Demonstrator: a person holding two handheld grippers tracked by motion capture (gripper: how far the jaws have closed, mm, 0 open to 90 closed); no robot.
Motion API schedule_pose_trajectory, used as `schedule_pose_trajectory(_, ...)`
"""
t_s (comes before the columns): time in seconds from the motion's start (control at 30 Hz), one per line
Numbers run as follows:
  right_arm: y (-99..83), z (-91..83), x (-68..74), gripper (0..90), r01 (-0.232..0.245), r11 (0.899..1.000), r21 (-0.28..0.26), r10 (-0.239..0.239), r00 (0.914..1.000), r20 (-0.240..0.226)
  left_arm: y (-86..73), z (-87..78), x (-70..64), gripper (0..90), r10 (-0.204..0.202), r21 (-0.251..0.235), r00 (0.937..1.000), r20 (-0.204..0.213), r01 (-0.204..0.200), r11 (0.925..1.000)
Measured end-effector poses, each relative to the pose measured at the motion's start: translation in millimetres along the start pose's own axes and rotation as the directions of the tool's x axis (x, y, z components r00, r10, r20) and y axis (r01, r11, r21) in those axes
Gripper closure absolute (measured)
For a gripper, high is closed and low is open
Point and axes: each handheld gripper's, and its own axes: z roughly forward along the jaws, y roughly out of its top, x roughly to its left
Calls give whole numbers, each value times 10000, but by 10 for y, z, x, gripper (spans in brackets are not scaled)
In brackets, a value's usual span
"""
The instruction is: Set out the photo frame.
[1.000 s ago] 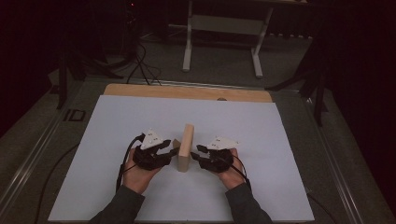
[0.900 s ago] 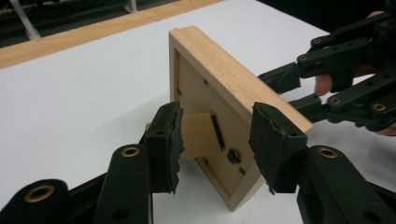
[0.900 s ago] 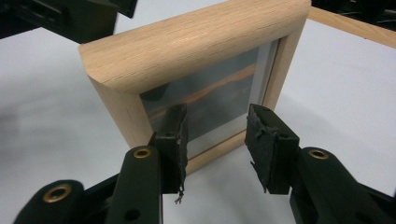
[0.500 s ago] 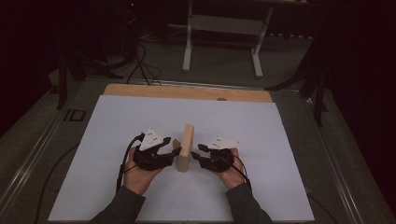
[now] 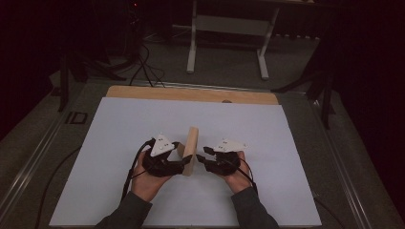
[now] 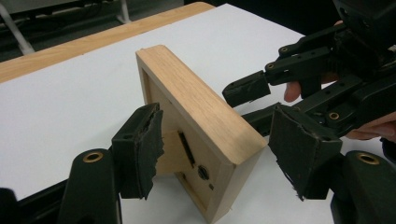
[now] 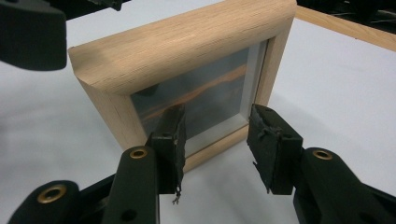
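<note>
item: wooden picture frame point(image 5: 190, 150), standing on edge on the white counter point(image 5: 119, 133), long axis running away from the person, glass face toward the right. left gripper point(image 5: 179, 164) at its back, jaws apart, straddling the near end. right gripper point(image 5: 203, 156) facing the glass, jaws apart, near but apart.

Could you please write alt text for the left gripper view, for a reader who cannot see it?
A wooden picture frame stands upright on the white table surface, its back panel showing, between the open black jaws of the left gripper. The right gripper, also open, reaches toward the frame's far side.
</note>
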Motion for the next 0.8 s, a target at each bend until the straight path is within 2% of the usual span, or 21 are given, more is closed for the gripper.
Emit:
schedule_pose_trajectory(0.2, -1, -6, -7, 560, -16, 10000, 3, 16, 10000, 33, -15, 57, -33, 316, 22, 126, 10000, 46, -23, 9999)
schedule_pose_trajectory(0.4, -1, -14, -20, 560, -57, 10000, -46, 57, 10000, 47, -29, 115, -64, 299, 49, 291, 9998, -189, -43, 9996)
schedule_pose_trajectory(0.57, -3, -21, -30, 560, -70, 10000, -56, 70, 9999, 74, -45, 149, -58, 293, -60, 385, 9997, -229, 68, 9992)
schedule_pose_trajectory(0.8, -3, -26, -35, 559, -80, 10000, -51, 81, 9999, 98, -74, 218, -81, 304, 115, 615, 9994, -320, -95, 9981)
